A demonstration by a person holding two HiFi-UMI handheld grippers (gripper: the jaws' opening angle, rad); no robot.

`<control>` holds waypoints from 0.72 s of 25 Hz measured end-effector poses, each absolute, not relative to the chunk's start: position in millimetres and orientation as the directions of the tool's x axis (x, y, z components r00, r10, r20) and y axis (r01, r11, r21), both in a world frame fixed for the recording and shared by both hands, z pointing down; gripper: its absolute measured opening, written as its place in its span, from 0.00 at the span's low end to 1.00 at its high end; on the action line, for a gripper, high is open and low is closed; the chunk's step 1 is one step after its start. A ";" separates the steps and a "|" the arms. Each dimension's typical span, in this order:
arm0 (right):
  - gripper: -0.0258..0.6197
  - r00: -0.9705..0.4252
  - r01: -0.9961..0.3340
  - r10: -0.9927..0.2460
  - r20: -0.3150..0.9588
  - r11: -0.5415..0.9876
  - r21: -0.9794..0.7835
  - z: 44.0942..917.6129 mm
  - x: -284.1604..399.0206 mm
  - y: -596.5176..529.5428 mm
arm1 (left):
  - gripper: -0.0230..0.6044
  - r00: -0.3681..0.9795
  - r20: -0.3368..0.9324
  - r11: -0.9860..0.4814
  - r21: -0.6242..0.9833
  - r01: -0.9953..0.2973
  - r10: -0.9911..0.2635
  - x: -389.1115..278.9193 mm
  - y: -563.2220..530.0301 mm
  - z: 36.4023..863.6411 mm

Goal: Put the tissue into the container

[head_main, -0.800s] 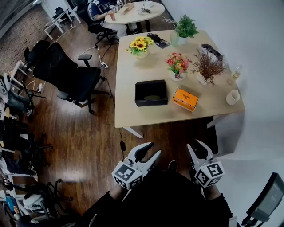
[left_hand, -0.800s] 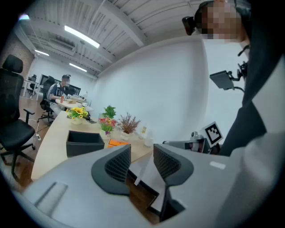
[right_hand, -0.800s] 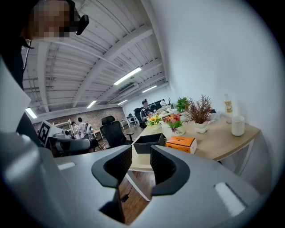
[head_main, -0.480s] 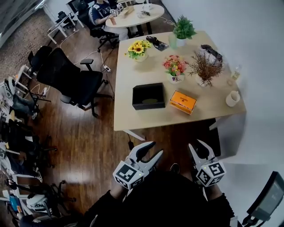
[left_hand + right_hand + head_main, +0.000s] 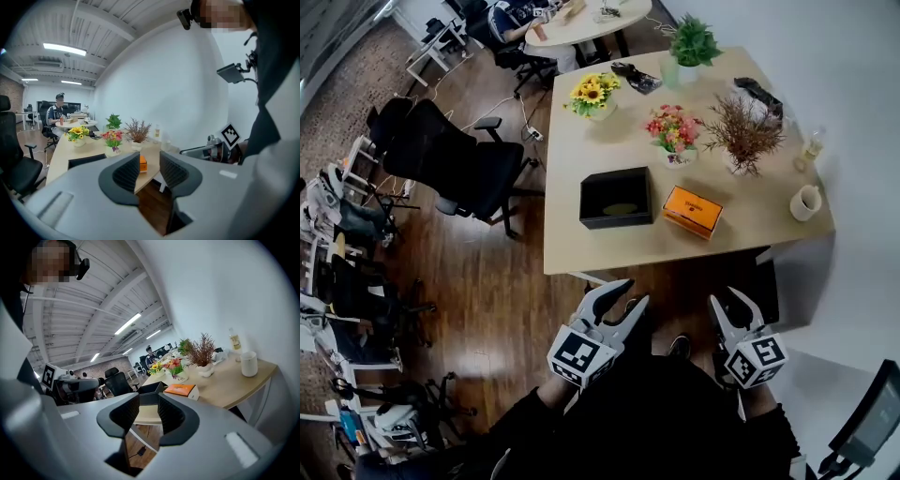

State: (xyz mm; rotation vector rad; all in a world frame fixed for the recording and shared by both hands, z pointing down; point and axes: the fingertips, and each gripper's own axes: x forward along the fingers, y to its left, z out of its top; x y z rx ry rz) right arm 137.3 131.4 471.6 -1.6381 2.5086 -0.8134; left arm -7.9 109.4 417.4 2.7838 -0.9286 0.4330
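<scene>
- The left gripper (image 5: 630, 294) is held low in front of the person, short of the counter (image 5: 581, 242) and over the wooden floor. Its jaws stand a little apart with nothing between them, so it is released and empty.
- The right gripper (image 5: 728, 300) sits alongside it, also short of the counter edge. A narrow gap shows between its ribbed pads and nothing is held.
- Both grippers point forward and slightly downward towards the counter. This reads as an approach posture, with neither tool committed to a grasp yet.
- The orange tissue box (image 5: 693, 211) lies flat near the front edge of the counter, on the person's right. No loose sheet can be made out on it from here, so the tissue is most likely inside the box.
- The black open-topped container (image 5: 617, 221) stands just beside the box, to its left. With the two this close, the carry should be short once a sheet is pulled.
- A pale patch shows on the container's floor; I cannot tell what it is.
- The pink flower vase (image 5: 673, 131), dried-twig vase (image 5: 743, 139) and white mug (image 5: 807, 201) stand further back or off to the side. They leave the front lane to the box unobstructed.
- In my judgement the task has not started, and the first step is reaching the box.
</scene>
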 end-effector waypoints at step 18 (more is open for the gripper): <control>0.23 -0.113 -0.941 -0.933 0.342 -0.010 -0.339 457.5 152.2 21.8 | 0.38 0.832 0.548 -0.996 -0.028 -0.086 -0.088 59.6 -36.5 489.4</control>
